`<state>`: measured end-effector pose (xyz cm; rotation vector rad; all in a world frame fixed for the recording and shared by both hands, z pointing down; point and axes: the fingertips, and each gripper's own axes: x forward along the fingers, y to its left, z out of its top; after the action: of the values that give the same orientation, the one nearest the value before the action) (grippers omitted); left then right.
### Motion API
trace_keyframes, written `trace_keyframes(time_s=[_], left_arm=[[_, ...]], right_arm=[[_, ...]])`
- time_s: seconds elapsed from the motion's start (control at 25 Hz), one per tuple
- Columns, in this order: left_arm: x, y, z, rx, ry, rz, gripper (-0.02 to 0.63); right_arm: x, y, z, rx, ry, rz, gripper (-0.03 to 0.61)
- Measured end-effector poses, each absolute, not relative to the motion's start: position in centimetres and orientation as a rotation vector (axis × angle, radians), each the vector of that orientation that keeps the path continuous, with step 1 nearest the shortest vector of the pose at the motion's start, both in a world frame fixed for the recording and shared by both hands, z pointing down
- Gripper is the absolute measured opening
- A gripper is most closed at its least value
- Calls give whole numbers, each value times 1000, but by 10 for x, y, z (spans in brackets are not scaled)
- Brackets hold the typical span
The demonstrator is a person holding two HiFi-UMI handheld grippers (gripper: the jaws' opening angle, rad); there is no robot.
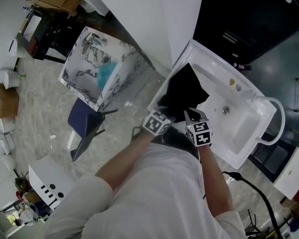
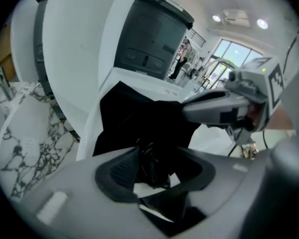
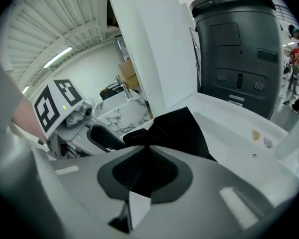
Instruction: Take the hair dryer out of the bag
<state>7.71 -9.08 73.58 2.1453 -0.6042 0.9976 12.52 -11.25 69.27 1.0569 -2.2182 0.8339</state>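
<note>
Bag (image 1: 183, 89) at sink's (image 1: 245, 114) left end

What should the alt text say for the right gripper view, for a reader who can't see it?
The right gripper is shut on a fold of the black bag, which lies draped over the edge of a white sink. The left gripper sits close at the left, and a dark grey unit stands behind the sink.

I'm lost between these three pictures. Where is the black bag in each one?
Head view: black bag at centre, draped over the left end of the white sink.
Left gripper view: centre, with the sink showing to its right.
Right gripper view: centre, with the sink basin to its right.
Shared landmark: the white sink under the bag.
</note>
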Motion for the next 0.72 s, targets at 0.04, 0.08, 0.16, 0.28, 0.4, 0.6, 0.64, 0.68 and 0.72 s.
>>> trace_keyframes(time_s=[0.04, 0.08, 0.16, 0.28, 0.4, 0.6, 0.64, 0.68, 0.72], left_arm=[[79, -92, 743, 2132, -607, 1014, 203], [81, -95, 748, 2122, -616, 1021, 208], [86, -102, 755, 2112, -642, 1012, 212], [90, -110, 762, 2117, -680, 1013, 212], [93, -116, 769, 2127, -718, 1051, 215], [97, -118, 787, 2139, -763, 1129, 267], [99, -118, 791, 2142, -760, 1147, 285], [100, -118, 794, 2143, -757, 1161, 287], [101, -118, 796, 2141, -756, 1170, 287]], right_arm=[[126, -113, 692, 1062, -2218, 841, 26], [126, -115, 692, 1065, -2216, 845, 26], [128, -117, 693, 1068, -2211, 846, 26], [130, -117, 693, 1073, -2206, 857, 26], [130, -116, 692, 1070, -2207, 864, 26], [126, -113, 689, 1052, -2221, 872, 26], [126, -113, 688, 1049, -2225, 875, 26], [125, -112, 687, 1046, -2228, 880, 26], [125, -111, 687, 1042, -2230, 885, 26]])
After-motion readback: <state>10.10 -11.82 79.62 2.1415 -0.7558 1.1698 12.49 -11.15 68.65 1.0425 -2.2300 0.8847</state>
